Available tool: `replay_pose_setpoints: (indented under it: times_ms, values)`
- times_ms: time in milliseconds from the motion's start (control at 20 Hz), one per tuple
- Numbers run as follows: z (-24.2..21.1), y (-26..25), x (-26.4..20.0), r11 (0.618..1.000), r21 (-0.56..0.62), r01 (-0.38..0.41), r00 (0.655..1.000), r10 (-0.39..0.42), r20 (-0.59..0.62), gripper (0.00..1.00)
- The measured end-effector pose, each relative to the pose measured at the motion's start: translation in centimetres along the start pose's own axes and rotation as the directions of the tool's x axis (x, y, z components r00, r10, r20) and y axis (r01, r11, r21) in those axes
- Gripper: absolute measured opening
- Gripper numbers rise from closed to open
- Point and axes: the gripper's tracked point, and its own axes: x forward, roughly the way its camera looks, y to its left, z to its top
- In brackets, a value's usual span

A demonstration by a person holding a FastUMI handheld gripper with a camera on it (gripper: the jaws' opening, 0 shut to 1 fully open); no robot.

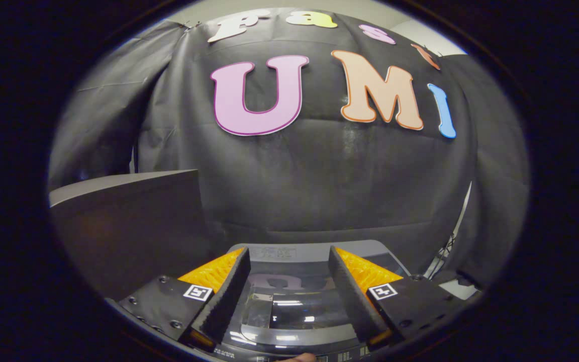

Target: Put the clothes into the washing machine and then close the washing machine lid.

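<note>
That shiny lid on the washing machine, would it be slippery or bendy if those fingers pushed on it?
Probably slippery: the lid is glossy and mirrors the lights. It looks like a rigid panel, so likely stiff, not bendy. The open gripper holds nothing; its ridged fingers may grip somewhat.

One washing machine (289, 301) sits below, with one glass lid (289, 311) lying flat on top. One claw (289, 256) shows two fingers (224, 296) spread apart over it, gripping nothing. One dark panel (128, 226) stands beside the machine.
</note>
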Motion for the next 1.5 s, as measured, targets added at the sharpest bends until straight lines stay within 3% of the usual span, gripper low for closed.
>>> replay_pose_setpoints:
  times_ms: [200,500,650,1000,1500]
  values:
    - [-1.2,-0.7,-3.2,1.000,-0.004,0.030,0.999,-0.030,0.013,0.97]
    - [-3.1,-1.8,-8.0,0.991,0.085,0.101,0.994,-0.104,0.034,0.97]
    - [-3.3,-0.3,-9.5,0.991,0.111,0.077,0.996,-0.082,0.040,0.97]
    - [-3.6,2.9,-13.3,1.000,0.009,0.016,0.998,-0.016,0.059,0.98]
    - [-4.3,3.5,-17.8,1.000,-0.024,-0.018,0.997,0.020,0.075,0.98]
